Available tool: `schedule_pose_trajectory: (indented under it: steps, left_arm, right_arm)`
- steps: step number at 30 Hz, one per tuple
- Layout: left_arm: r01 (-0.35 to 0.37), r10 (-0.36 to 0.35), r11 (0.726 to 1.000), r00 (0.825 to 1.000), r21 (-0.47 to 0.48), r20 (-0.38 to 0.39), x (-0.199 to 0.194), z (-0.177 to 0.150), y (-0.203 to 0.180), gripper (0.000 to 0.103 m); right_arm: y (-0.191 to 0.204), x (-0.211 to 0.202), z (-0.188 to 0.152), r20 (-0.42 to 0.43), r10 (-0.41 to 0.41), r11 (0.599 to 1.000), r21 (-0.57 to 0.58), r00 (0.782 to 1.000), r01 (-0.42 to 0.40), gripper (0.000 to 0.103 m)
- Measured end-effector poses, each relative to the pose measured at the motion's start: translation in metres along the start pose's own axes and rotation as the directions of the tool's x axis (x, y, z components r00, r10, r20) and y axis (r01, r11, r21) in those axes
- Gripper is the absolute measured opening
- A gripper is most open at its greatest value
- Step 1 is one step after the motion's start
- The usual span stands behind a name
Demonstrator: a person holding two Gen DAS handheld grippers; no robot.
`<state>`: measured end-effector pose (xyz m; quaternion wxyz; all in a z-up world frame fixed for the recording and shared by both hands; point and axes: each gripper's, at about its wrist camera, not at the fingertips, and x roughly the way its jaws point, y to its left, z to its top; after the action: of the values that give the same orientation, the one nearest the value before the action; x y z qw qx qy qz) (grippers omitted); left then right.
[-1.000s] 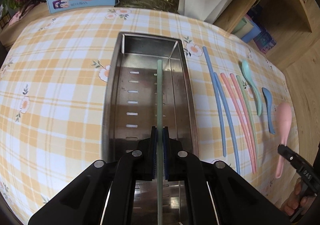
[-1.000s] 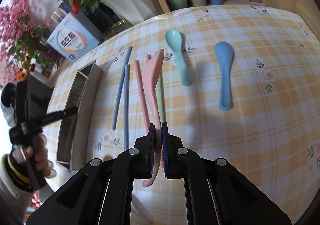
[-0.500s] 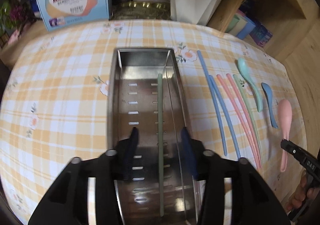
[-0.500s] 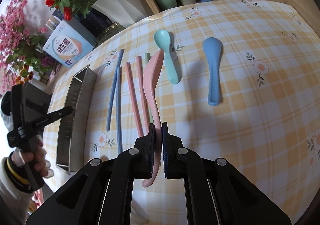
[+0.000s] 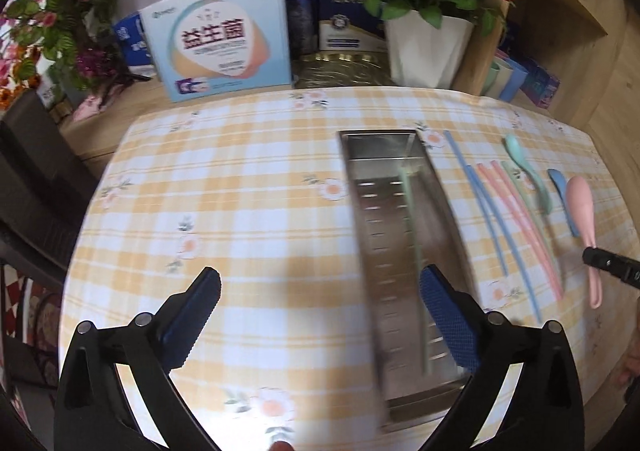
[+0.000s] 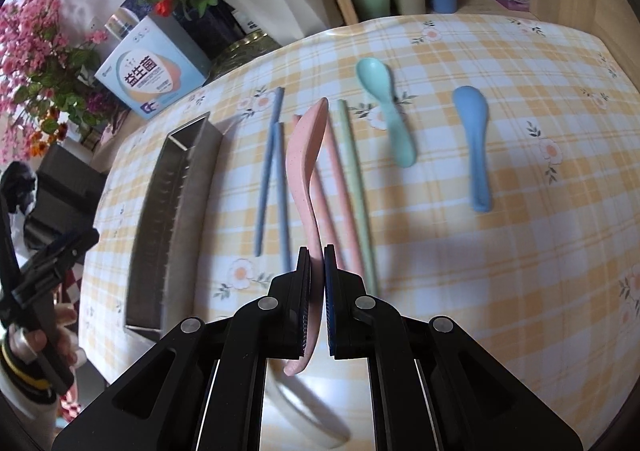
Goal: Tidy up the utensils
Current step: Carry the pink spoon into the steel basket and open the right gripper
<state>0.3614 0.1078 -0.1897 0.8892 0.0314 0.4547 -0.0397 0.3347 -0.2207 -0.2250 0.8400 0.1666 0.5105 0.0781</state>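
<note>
Behind the counter, a box reads "益生菌". My left claw has just opened, empty; my right claw clamps the pink spoon.

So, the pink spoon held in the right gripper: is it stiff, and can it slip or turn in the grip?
The pink spoon looks like rigid speckled plastic; it keeps its curve unsupported, so probably stiff and light. The right gripper pinches only the narrow handle, with the bowl far ahead, so it may pivot. The smooth surface could slip if jolted.
</note>
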Motion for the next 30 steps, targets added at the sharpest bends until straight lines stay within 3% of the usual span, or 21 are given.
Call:
schedule_pose_trajectory:
  steps: [4,9,17,25,30]
  left_arm:
    - [0.041,-0.038,0.997,0.998,-0.069,0.046,-0.012,-0.008,0.028,0.097]
    - [0.027,-0.020,0.997,0.995,-0.069,0.100,-0.020,-0.014,0.044,0.097]
    - [0.021,-0.009,0.991,0.996,-0.130,0.089,-0.018,-0.019,0.073,0.097]
    - [0.005,0.011,0.988,0.994,-0.155,0.104,-0.013,-0.020,0.088,0.097]
    - [0.000,0.015,0.988,0.995,-0.152,0.098,-0.009,-0.021,0.091,0.097]
  right_arm:
    - [0.028,0.003,0.004,-0.012,-0.013,0.999,-0.052,1.000,0.012,0.007]
    - [0.068,0.017,0.015,-0.028,-0.023,0.993,-0.113,0.999,0.020,0.007]
    - [0.143,0.064,0.043,-0.089,-0.008,0.979,-0.201,0.996,-0.010,0.007]
    - [0.191,0.120,0.059,-0.149,-0.101,0.960,-0.276,0.984,0.057,0.007]
    - [0.195,0.135,0.062,-0.151,-0.173,0.944,-0.306,0.973,0.120,0.007]
